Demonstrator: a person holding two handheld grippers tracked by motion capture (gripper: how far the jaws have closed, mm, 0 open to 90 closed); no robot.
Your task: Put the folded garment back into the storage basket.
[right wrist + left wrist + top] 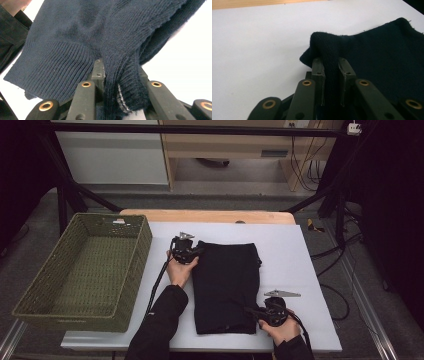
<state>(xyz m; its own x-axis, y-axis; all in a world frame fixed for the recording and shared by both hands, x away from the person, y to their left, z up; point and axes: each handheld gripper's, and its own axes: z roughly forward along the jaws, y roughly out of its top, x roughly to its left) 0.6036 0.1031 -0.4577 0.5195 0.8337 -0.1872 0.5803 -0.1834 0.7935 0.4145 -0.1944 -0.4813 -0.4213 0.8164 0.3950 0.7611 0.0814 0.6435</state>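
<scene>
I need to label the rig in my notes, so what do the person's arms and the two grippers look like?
Both forearms wear black sleeves. The left gripper and right gripper are black, each topped by a grey three-cornered plate and trailing a black cable. In the gripper views, the jaws are flat black bars on linkage arms with brass-coloured rivets.

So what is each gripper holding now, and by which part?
Both hold the folded dark knitted garment. The left gripper pinches a fold at its far left corner; the right gripper pinches the ribbed hem at its near right corner.
</scene>
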